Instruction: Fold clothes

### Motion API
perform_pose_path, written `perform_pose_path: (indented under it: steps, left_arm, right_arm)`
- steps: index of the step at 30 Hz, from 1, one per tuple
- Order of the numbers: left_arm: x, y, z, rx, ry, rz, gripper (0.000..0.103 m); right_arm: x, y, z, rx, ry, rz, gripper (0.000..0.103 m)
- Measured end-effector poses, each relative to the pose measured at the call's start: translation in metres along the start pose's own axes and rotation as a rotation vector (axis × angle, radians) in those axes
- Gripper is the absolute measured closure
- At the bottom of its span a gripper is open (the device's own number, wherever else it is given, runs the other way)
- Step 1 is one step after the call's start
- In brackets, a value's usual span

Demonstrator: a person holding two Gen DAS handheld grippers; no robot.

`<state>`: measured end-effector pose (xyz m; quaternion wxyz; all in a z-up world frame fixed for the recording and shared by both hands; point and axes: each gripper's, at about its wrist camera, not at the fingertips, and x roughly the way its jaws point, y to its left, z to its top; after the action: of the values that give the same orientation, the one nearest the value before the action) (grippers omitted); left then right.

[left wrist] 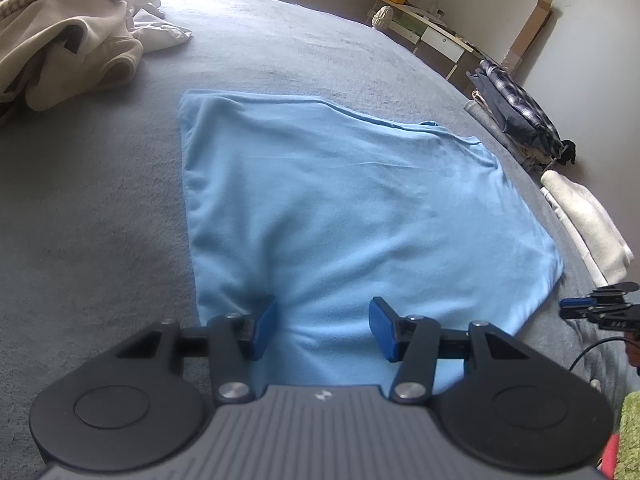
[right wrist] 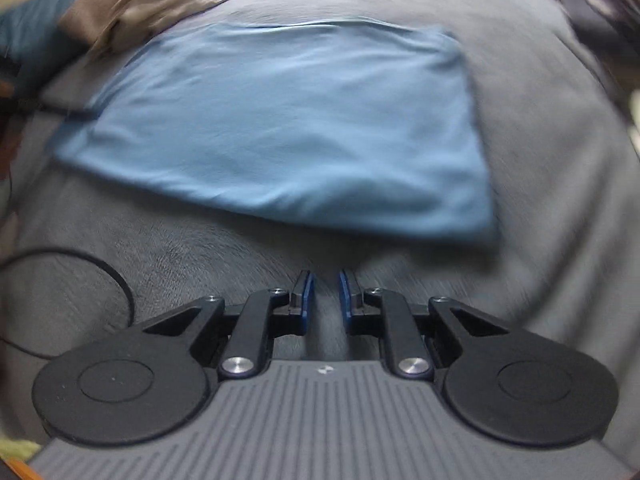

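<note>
A light blue garment [left wrist: 344, 208] lies folded into a rough rectangle on the grey bed cover [left wrist: 100, 216]. My left gripper [left wrist: 323, 322] stands open over the garment's near edge, the blue cloth showing between its fingers, pads apart. In the blurred right wrist view the same garment [right wrist: 288, 128] lies ahead, clear of the fingers. My right gripper [right wrist: 326, 292] hovers over bare grey cover with only a narrow gap between its pads and nothing in it. The right gripper [left wrist: 566, 308] also shows at the right edge of the left wrist view, beside the garment's near right corner.
A heap of beige and white clothes [left wrist: 68, 40] lies at the far left of the bed. Folded dark plaid clothes [left wrist: 516, 108] and a white folded piece [left wrist: 584, 220] sit along the right edge. A black cable [right wrist: 80, 264] curls on the cover. A desk [left wrist: 436, 32] stands by the wall.
</note>
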<state>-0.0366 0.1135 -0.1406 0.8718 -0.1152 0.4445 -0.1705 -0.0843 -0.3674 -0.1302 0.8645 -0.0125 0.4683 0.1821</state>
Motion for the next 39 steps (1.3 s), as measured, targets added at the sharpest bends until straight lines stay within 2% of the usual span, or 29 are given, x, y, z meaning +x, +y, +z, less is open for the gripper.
perform_pose_path:
  steps: [3, 7, 10, 13, 16, 18, 20, 22, 24, 26, 29, 31, 39]
  left_arm:
    - [-0.005, -0.012, 0.003, 0.04, 0.005, 0.05, 0.045]
    - [-0.02, -0.032, 0.009, 0.089, -0.035, 0.1, 0.035]
    - [-0.025, -0.043, 0.022, 0.09, -0.064, 0.106, 0.025]
    - [-0.02, -0.053, 0.036, 0.049, -0.073, 0.147, 0.015]
    - [-0.014, -0.058, 0.043, -0.01, -0.088, 0.161, 0.014]
    - [-0.01, -0.06, 0.046, -0.05, -0.104, 0.156, 0.008]
    - [-0.007, -0.063, 0.045, -0.072, -0.11, 0.148, 0.006]
    - [-0.003, -0.066, 0.044, -0.073, -0.093, 0.152, 0.004]
    - [0.0, -0.07, 0.043, -0.081, -0.07, 0.171, 0.003]
    - [0.001, -0.071, 0.041, -0.108, -0.052, 0.167, 0.003]
    - [0.002, -0.074, 0.038, -0.125, -0.042, 0.147, 0.003]
    - [0.004, -0.08, 0.037, -0.101, -0.044, 0.165, 0.003]
    - [0.002, -0.096, 0.036, -0.029, -0.055, 0.208, 0.003]
  right_arm:
    - [-0.011, 0.001, 0.01, 0.052, -0.04, 0.015, 0.088]
    - [-0.007, 0.011, 0.047, 0.072, -0.058, 0.033, 0.08]
    - [0.011, 0.023, 0.082, 0.04, 0.019, 0.048, 0.078]
    - [0.023, 0.04, 0.118, -0.036, 0.076, 0.046, 0.074]
    - [0.026, 0.055, 0.147, -0.056, 0.109, 0.044, 0.063]
    - [0.024, 0.061, 0.158, -0.064, 0.125, 0.023, 0.051]
    - [0.021, 0.065, 0.163, -0.079, 0.125, -0.018, 0.045]
    - [0.015, 0.065, 0.161, -0.073, 0.082, -0.068, 0.035]
    - [0.009, 0.063, 0.157, -0.05, 0.03, -0.102, 0.022]
    - [0.007, 0.058, 0.152, 0.016, -0.011, -0.098, 0.019]
    - [0.012, 0.046, 0.147, 0.156, -0.016, -0.081, 0.019]
    - [0.015, 0.042, 0.143, 0.213, -0.012, -0.095, 0.019]
    - [0.016, 0.044, 0.139, 0.213, -0.041, -0.17, 0.013]
